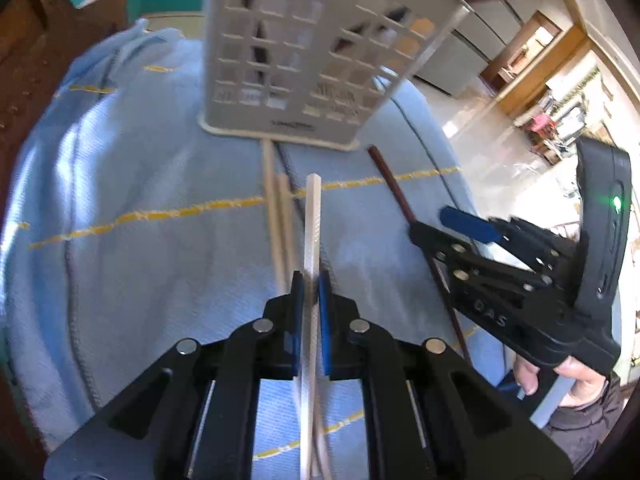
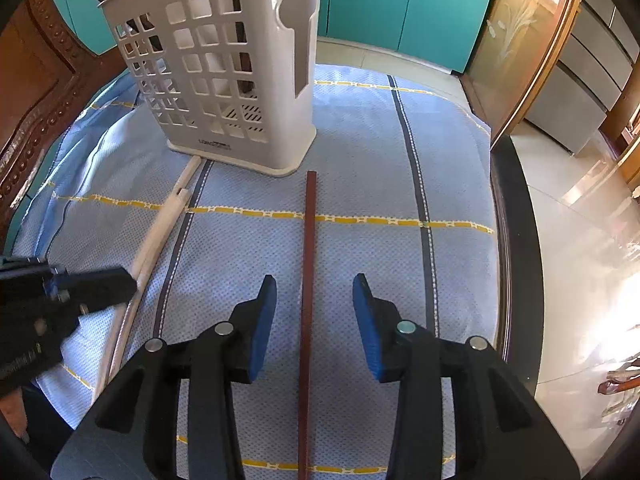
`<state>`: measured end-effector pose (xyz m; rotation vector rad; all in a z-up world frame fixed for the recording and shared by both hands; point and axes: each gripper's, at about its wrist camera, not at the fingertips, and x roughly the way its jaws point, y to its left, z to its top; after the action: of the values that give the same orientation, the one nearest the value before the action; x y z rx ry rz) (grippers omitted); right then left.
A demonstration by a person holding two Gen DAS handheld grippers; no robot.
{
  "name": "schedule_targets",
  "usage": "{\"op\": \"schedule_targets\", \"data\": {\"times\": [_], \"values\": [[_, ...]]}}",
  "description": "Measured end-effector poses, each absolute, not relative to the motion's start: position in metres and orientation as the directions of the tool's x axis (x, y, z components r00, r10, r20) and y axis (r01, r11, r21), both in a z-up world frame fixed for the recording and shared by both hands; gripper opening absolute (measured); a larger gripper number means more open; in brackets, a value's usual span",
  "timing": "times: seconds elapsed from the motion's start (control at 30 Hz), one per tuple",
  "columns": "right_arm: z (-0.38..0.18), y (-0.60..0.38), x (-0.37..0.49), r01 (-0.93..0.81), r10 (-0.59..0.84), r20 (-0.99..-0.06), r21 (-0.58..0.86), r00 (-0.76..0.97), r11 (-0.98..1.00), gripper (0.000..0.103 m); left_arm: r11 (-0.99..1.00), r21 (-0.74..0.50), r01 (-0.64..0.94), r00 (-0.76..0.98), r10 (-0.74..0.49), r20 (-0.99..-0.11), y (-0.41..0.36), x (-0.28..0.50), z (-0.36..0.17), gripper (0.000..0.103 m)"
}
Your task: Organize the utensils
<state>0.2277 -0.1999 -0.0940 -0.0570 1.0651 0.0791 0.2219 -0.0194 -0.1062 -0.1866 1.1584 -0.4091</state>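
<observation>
A white slotted utensil holder (image 1: pixel 304 60) (image 2: pixel 224 72) stands upright at the far side of a blue cloth. My left gripper (image 1: pixel 311 284) is shut on a white textured chopstick (image 1: pixel 313 224), whose free end points toward the holder. Two beige chopsticks (image 1: pixel 280 216) (image 2: pixel 160 232) lie just left of it on the cloth. A dark brown chopstick (image 2: pixel 309 240) (image 1: pixel 394 188) lies flat between the fingers of my right gripper (image 2: pixel 314 284) (image 1: pixel 436 224), which is open with neither pad touching it. In the right wrist view, the left gripper (image 2: pixel 124 284) shows at the left edge.
The blue cloth (image 2: pixel 360 152) with yellow and dark stripes covers the table. The table's dark edge (image 2: pixel 516 240) runs along the right, with pale floor beyond. A carved wooden chair (image 2: pixel 44 92) stands at the left, and teal cabinets (image 2: pixel 400 4) behind. A hand (image 1: pixel 560 372) holds the right gripper.
</observation>
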Motion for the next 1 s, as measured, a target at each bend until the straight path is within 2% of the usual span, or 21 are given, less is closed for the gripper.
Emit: {"op": "schedule_targets", "data": {"times": [0.03, 0.1, 0.17, 0.33, 0.5, 0.63, 0.7, 0.77, 0.8, 1.0], "values": [[-0.094, -0.199, 0.228, -0.093, 0.037, -0.875, -0.009, 0.482, 0.996, 0.041, 0.902, -0.367, 0.226, 0.328, -0.425, -0.844, -0.023, 0.221, -0.107, 0.008], [-0.094, -0.197, 0.227, -0.093, 0.037, -0.875, -0.009, 0.482, 0.996, 0.042, 0.902, -0.365, 0.231, 0.334, -0.426, -0.841, -0.025, 0.218, -0.109, 0.022], [-0.093, -0.197, 0.226, -0.096, 0.056, -0.872, 0.011, 0.486, 0.995, 0.042, 0.921, -0.316, 0.228, 0.363, -0.381, -0.85, -0.029, 0.218, -0.108, 0.026], [-0.089, -0.196, 0.224, -0.137, 0.223, -0.853, 0.179, 0.472, 0.974, 0.042, 0.97, -0.199, 0.137, 0.427, -0.239, -0.872, -0.02, 0.222, -0.106, 0.026], [-0.097, -0.175, 0.227, -0.164, 0.34, -0.844, 0.299, 0.415, 0.94, 0.042, 0.967, -0.254, -0.017, 0.492, -0.213, -0.844, 0.026, 0.228, -0.088, 0.026], [-0.102, -0.145, 0.224, -0.217, 0.324, -0.857, 0.255, 0.401, 0.942, 0.042, 0.962, -0.269, -0.046, 0.516, -0.208, -0.831, 0.039, 0.228, -0.083, 0.026], [-0.104, -0.125, 0.218, -0.257, 0.235, -0.869, 0.131, 0.435, 0.958, 0.042, 0.962, -0.268, -0.043, 0.508, -0.21, -0.835, 0.038, 0.228, -0.086, 0.026], [-0.105, -0.116, 0.214, -0.281, 0.188, -0.873, 0.061, 0.45, 0.958, 0.029, 0.964, -0.264, -0.035, 0.497, -0.213, -0.841, 0.037, 0.229, -0.089, 0.026], [-0.104, -0.115, 0.214, -0.289, 0.178, -0.876, 0.047, 0.447, 0.956, 0.017, 0.964, -0.263, -0.032, 0.491, -0.214, -0.844, 0.036, 0.229, -0.091, 0.026], [-0.102, -0.144, 0.221, -0.235, 0.137, -0.886, 0.033, 0.442, 0.971, 0.012, 0.969, -0.246, 0.019, 0.468, -0.226, -0.854, 0.018, 0.231, -0.103, 0.033]]}}
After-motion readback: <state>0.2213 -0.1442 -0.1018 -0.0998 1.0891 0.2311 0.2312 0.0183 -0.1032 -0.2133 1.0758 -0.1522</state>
